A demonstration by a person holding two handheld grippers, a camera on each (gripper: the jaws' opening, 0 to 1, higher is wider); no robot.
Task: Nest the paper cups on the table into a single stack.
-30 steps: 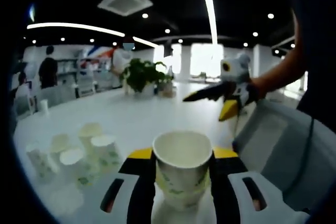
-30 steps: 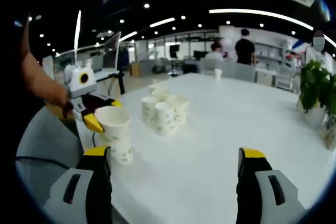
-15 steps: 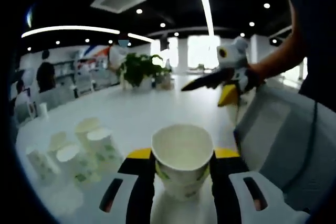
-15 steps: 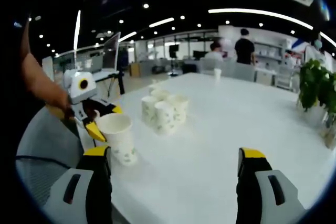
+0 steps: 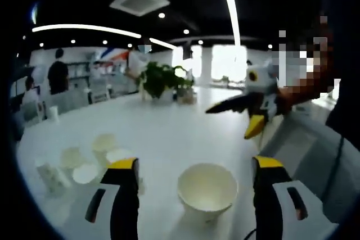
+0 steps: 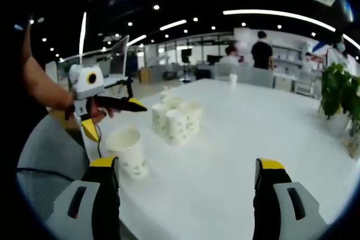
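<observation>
A white paper cup stack with green print (image 5: pixel 207 191) (image 6: pixel 129 152) stands upright on the white table (image 6: pixel 236 139), free between the wide-apart jaws of my left gripper (image 5: pixel 194 172). That left gripper (image 6: pixel 109 113) hovers open just above and to the left of the stack in the right gripper view. A cluster of several loose paper cups (image 5: pixel 84 161) (image 6: pixel 175 118) stands further out on the table. My right gripper (image 6: pixel 188 175) is open with nothing between its jaws, over bare table; it also appears open (image 5: pixel 247 115) at the right of the left gripper view.
A potted plant (image 5: pixel 160 80) (image 6: pixel 339 91) stands at the table's far side. One lone cup (image 6: pixel 233 79) sits at the far end. A grey chair (image 6: pixel 48 150) is at the near edge. People stand in the background (image 6: pixel 261 49).
My left gripper has let go of the cup stack: its jaws went from shut on it to wide open and rose slightly. The stack now rests on the table. The right gripper held still.
</observation>
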